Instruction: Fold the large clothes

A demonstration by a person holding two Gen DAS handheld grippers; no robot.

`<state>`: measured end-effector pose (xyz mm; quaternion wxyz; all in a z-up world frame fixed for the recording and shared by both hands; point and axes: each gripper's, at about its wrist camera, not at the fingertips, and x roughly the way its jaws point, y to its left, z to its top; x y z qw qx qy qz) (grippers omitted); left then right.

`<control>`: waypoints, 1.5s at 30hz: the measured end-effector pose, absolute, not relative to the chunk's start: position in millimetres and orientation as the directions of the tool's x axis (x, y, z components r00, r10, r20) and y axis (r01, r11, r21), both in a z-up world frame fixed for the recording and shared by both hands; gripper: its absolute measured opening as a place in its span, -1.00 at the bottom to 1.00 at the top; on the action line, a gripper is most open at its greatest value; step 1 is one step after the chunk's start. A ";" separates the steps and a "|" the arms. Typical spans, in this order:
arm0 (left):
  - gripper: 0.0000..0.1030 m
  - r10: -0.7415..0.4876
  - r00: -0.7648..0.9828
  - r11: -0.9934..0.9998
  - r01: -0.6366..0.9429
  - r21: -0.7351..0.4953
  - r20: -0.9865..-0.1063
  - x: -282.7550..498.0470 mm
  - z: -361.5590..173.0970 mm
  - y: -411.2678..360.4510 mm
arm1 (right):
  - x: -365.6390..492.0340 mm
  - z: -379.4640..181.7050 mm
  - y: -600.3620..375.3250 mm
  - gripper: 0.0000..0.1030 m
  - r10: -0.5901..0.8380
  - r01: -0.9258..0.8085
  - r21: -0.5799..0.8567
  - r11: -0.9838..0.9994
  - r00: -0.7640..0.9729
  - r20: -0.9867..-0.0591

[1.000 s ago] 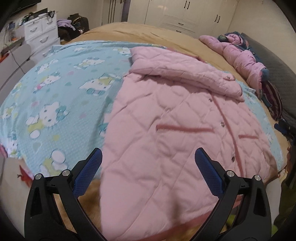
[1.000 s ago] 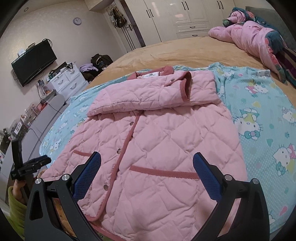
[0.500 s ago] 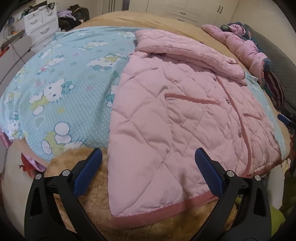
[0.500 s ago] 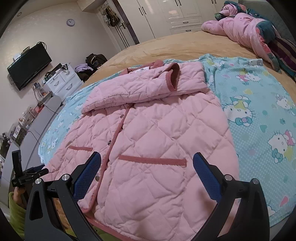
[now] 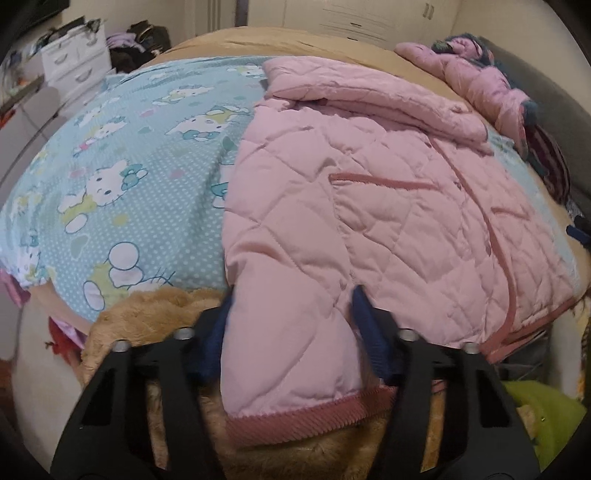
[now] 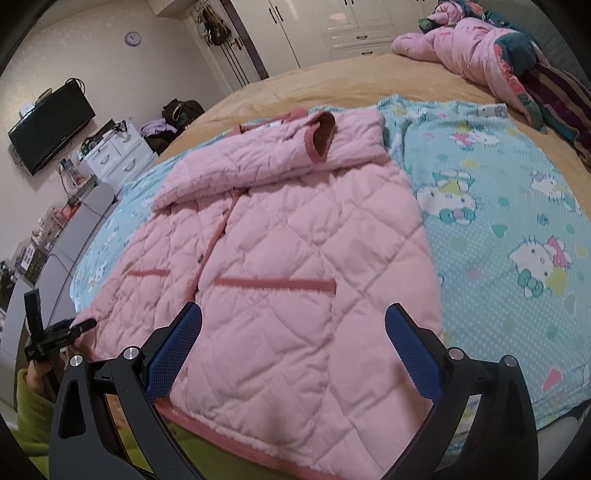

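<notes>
A pink quilted jacket (image 5: 369, 206) lies front up on a Hello Kitty sheet (image 5: 122, 177), sleeves folded across the chest. It also shows in the right wrist view (image 6: 288, 243). My left gripper (image 5: 291, 314) has closed partway around the jacket's lower left hem corner; the fabric fills the gap between its blue pads. My right gripper (image 6: 291, 332) is open, its fingers spread over the lower right hem, just above the fabric. The left gripper also shows at the jacket's corner in the right wrist view (image 6: 59, 332).
The bed's tan blanket (image 5: 332, 40) extends behind. Another pink coat (image 6: 476, 48) lies bunched at the far right. White drawers (image 6: 114, 155), a wall TV (image 6: 48, 122) and wardrobes (image 6: 325, 22) stand around. A fuzzy tan cover (image 5: 140, 306) hangs at the bed's edge.
My left gripper moved down and forward onto the hem corner and closed around the fabric. My right gripper moved closer to the lower hem and stayed open.
</notes>
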<state>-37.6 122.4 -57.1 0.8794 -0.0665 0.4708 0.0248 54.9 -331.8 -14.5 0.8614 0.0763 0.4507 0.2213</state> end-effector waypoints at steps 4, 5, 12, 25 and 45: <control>-0.40 -0.023 0.574 0.990 -0.098 -0.097 -0.819 -38.0 -58.7 120.3 | 43.8 -21.9 -341.4 0.92 0.442 -0.312 0.327 0.892 0.458 -0.771; -0.45 -0.029 0.578 0.989 -0.101 -0.107 -0.815 -37.8 -58.4 121.8 | 40.3 -24.4 -344.3 0.92 0.433 -0.308 0.319 0.896 0.450 -0.781; -0.58 -0.043 0.606 0.987 -0.097 -0.127 -0.795 -39.0 -53.5 121.2 | 20.1 -48.2 -357.6 0.92 0.381 -0.290 0.283 0.914 0.379 -0.843; -0.65 -0.037 0.659 0.989 -0.086 -0.124 -0.751 -41.9 -35.6 114.8 | 7.5 -89.4 -367.9 0.77 0.429 -0.253 0.365 0.896 0.284 -0.858; -0.67 -0.009 0.726 0.986 -0.108 -0.126 -0.688 -36.3 -9.5 116.3 | 27.7 9.4 -381.7 -0.60 0.674 -0.448 0.505 0.738 0.538 -0.506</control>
